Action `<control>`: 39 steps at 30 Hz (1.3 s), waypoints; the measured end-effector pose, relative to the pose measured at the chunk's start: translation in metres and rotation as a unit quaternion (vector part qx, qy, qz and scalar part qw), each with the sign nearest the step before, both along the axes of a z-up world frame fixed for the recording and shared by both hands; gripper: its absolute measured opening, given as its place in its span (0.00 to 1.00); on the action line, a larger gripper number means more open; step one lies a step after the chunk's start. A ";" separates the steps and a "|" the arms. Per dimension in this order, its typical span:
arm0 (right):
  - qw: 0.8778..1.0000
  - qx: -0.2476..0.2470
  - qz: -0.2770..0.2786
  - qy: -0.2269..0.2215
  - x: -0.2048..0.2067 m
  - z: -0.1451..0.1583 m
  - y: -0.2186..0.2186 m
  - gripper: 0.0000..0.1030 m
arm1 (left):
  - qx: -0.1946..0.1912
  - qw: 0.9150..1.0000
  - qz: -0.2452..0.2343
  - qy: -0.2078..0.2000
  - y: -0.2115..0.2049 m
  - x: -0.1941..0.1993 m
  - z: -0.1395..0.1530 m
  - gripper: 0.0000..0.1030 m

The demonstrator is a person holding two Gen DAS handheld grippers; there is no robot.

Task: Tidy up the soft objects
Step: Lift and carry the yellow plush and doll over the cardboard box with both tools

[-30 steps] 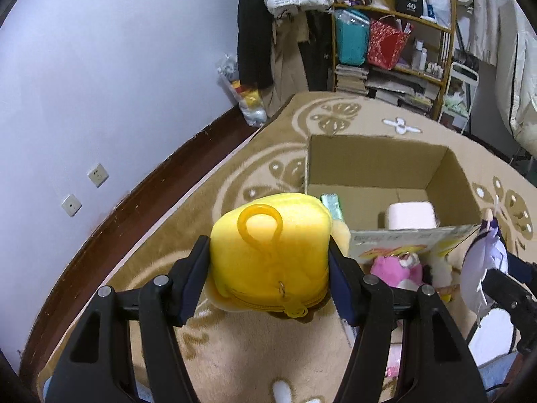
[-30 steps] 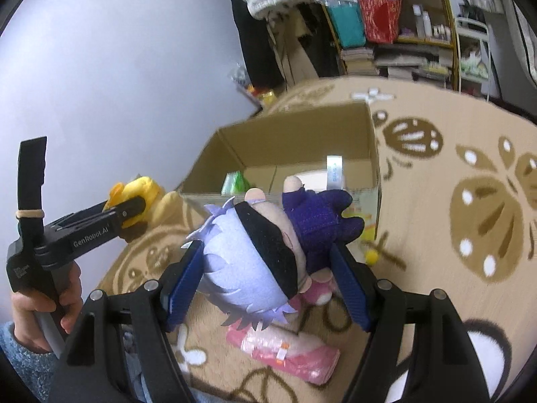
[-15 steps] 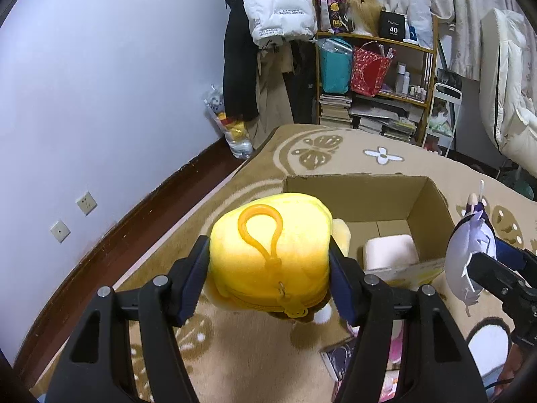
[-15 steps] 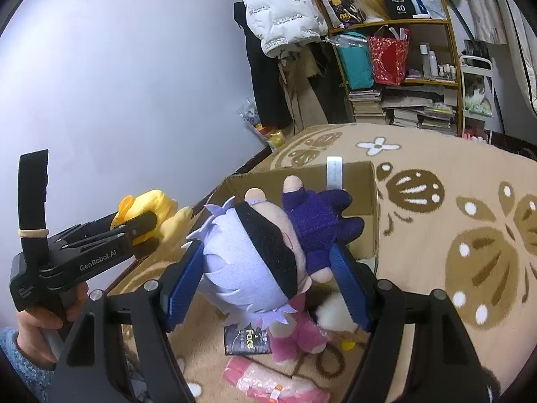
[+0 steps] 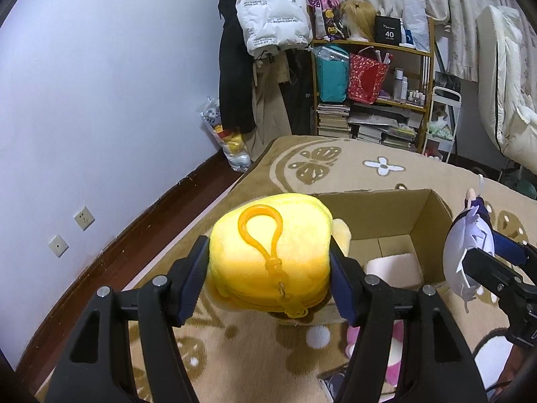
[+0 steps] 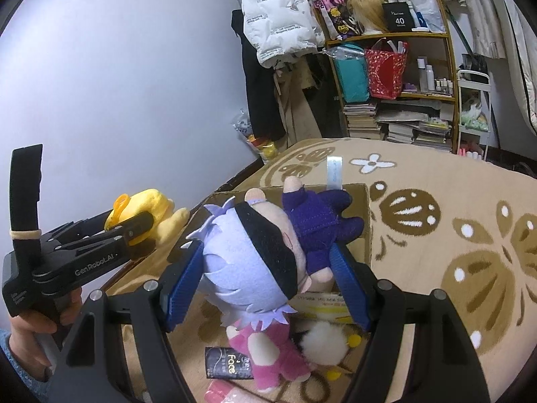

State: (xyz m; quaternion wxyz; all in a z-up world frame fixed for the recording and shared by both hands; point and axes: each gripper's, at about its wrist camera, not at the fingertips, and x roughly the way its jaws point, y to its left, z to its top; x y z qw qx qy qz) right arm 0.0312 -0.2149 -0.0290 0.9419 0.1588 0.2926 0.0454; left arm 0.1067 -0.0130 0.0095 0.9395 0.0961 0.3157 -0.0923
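The room is evenly and fairly brightly lit from overhead, so the plain pale lavender wall (image 5: 100, 84) shows only a soft sheen and shadows under the toys stay faint. Both fisheye views bend hard at the rims, curving the dark wooden skirting board (image 5: 110, 268) and ending in black corners. The beige patterned carpet (image 6: 453, 235) smears slightly at the lower edge.

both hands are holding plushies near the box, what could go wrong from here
1. The left tool squeezes the round yellow plush pouch by its sides only, so the soft pouch could slip out before the open brown cardboard box.
2. The right tool grips the lavender-haired doll in purple clothes by the head; its body could snag the box rim.
3. The two tools are close together and could bump over the box.
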 end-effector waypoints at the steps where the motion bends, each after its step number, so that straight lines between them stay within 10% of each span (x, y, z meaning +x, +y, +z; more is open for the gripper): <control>1: 1.000 -0.001 -0.001 0.000 0.002 -0.001 -0.001 0.77 | 0.000 1.000 -0.001 -0.002 -0.002 0.001 -0.001 0.63; 39: 1.000 -0.009 -0.006 0.023 0.035 -0.027 -0.017 0.78 | 0.014 1.000 -0.012 0.000 -0.028 0.027 -0.035 0.67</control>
